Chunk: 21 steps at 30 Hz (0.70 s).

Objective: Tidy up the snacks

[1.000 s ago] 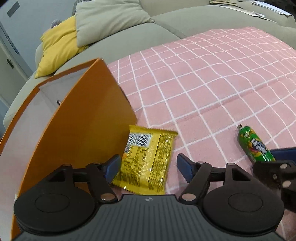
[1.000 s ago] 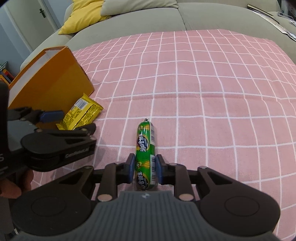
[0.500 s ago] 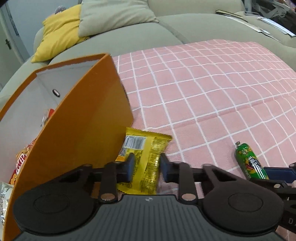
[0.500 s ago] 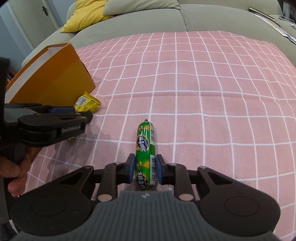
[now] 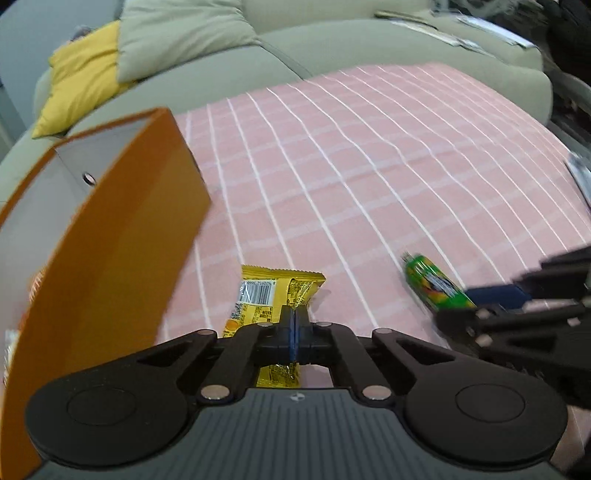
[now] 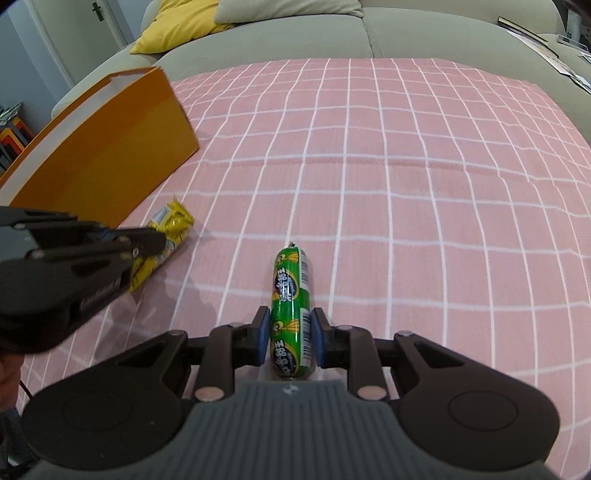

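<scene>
My left gripper (image 5: 293, 328) is shut on a yellow snack packet (image 5: 266, 295), holding it just above the pink checked cloth beside the orange box (image 5: 110, 258). The packet (image 6: 166, 236) and the left gripper (image 6: 147, 240) also show in the right wrist view, next to the orange box (image 6: 110, 147). My right gripper (image 6: 290, 332) is shut on a green sausage stick (image 6: 291, 295) that points away along the fingers. The sausage (image 5: 432, 284) and the right gripper (image 5: 480, 299) appear at the right of the left wrist view.
The orange box is open at the top, with snack packs (image 5: 22, 314) partly showing inside. The pink cloth (image 6: 406, 184) covers a grey-green sofa (image 6: 295, 33). Yellow and beige cushions (image 5: 110, 62) lie at the back left. Papers (image 5: 443, 29) lie at the back right.
My left gripper has closed on the yellow packet and lifted it away from the box's side. My right gripper has stayed shut on the sausage and risen slightly.
</scene>
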Motion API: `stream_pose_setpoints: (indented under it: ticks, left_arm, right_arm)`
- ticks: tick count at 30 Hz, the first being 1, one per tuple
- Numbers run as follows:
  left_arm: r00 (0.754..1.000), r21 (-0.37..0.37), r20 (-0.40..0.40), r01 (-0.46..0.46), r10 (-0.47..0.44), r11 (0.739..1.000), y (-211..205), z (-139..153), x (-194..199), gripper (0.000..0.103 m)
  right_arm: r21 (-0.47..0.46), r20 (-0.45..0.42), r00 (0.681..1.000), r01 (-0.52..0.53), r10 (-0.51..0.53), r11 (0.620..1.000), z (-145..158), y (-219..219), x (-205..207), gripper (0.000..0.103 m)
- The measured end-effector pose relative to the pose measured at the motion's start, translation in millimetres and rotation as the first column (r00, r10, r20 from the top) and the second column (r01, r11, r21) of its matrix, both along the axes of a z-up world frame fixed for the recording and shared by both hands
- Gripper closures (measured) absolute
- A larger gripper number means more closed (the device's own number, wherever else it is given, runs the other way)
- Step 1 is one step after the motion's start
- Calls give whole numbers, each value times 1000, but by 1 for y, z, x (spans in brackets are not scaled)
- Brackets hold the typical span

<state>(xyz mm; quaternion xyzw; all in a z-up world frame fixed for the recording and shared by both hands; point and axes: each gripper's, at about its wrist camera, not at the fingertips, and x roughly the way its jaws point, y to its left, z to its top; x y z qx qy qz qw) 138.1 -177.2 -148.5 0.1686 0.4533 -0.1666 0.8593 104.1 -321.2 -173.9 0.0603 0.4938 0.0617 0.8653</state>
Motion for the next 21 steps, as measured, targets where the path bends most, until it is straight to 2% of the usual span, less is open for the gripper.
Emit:
stream_pose_setpoints:
  ticks: [2,5,7,9,11,12,15,21]
  left_arm:
    - [1000,17,4,22,-22,1000,-1,-3,-6,93]
    - [1000,6,-3,27,-27,1000,6,-3,-8,69]
    - [1000,5,11,23,-23,1000,13,0,-8,39]
    - [999,10,46,22,-22,1000,21,5,-6,26]
    - [998,0,54,33,-33,999,29,7,-1,20]
    - [999,-9,37,39,-39,999,32,7,3,14]
    - [997,-14,-31,74,-74,997,37,-1,11,13]
    - [995,17,-14,104,-104,994,33,-15,12,14]
  right_arm:
    - [-5,-1,1000,-3,3,1000,-1,2,-4,83]
    - [2,3,1000,-5,5,1000,0,4,-3,80]
    - [4,13,1000,-12,12,1000,2,5,-3,77]
    - [-24,35,999,-10,10,1000,4,7,-2,58]
    - [-53,53,998,-19,22,998,5,11,1,56]
    - [-57,52,998,-26,29,998,5,11,4,56]
    - [-40,49,998,-37,39,999,3,14,9,56]
    - [-14,23,999,-47,47,999,-7,25,20,57]
